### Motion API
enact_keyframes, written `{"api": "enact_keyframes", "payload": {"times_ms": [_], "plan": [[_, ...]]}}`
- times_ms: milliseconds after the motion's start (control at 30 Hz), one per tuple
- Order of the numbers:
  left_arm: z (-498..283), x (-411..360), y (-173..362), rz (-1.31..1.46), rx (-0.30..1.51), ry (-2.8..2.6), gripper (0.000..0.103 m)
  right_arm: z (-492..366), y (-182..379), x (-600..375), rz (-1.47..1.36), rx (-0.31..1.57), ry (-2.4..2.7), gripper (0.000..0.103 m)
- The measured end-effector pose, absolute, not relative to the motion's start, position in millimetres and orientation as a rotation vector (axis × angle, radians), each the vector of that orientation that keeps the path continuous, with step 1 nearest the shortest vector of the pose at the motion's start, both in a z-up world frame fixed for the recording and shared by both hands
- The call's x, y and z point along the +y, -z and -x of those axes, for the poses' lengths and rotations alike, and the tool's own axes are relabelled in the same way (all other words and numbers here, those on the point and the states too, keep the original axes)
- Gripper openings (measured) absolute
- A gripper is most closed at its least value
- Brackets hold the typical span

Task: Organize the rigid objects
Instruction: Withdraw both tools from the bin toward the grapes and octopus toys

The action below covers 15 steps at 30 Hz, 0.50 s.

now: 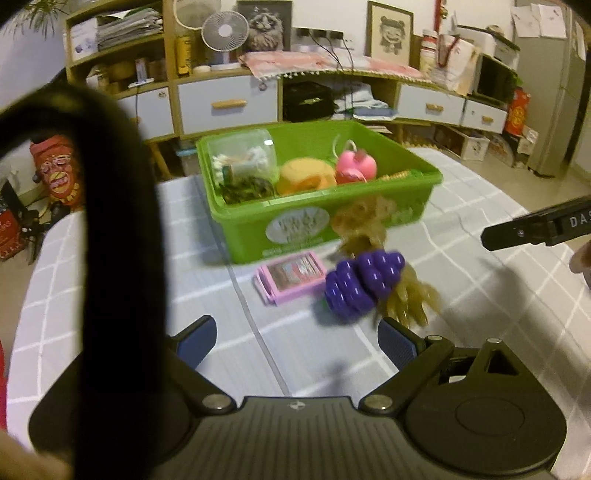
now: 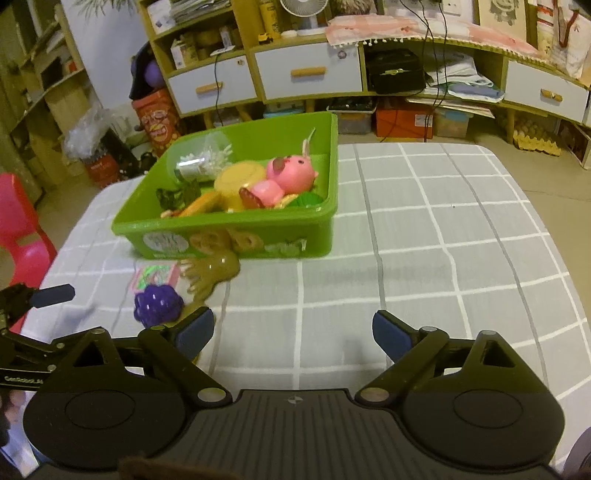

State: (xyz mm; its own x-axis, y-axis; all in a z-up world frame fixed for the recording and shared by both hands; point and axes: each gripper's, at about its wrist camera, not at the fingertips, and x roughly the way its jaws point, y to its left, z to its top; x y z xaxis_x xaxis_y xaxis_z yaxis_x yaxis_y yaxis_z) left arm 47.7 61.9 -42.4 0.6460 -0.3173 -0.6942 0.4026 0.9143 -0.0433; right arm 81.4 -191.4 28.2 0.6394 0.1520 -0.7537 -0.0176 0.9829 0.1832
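Both the left gripper (image 1: 295, 341) and right gripper (image 2: 293, 334) gape wide, empty. The purple grape toy (image 1: 364, 282) lies on the checked tablecloth (image 2: 443, 240) before the green bin (image 1: 321, 218), touching what may be a translucent comb (image 2: 210, 269).

- A grid-patterned cloth (image 2: 443, 229) covers the table.
- A shelf unit (image 1: 229, 103) with white drawers lines the wall behind.
- A white fan (image 1: 224, 35) stands on the unit, beside a framed picture (image 1: 264, 26).
- A pink fringed cloth (image 1: 295, 62) drapes the unit's top.
- A black case (image 2: 397, 72) sits in an open compartment.
- A red chair (image 2: 22, 236) stands left of the table.
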Motion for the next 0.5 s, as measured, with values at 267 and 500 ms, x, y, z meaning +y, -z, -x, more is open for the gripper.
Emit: {"api": "enact_keyframes", "payload": {"times_ms": [267,500], "plan": [[-39,56,66,-0.104,0.785,0.429,0.070,-68,-11,-177,-0.069,0.849,-0.141,0.096],[-43,48,70,-0.087,0.772,0.441,0.070,-65,-2,-165,-0.033,0.827,-0.185,0.098]]}}
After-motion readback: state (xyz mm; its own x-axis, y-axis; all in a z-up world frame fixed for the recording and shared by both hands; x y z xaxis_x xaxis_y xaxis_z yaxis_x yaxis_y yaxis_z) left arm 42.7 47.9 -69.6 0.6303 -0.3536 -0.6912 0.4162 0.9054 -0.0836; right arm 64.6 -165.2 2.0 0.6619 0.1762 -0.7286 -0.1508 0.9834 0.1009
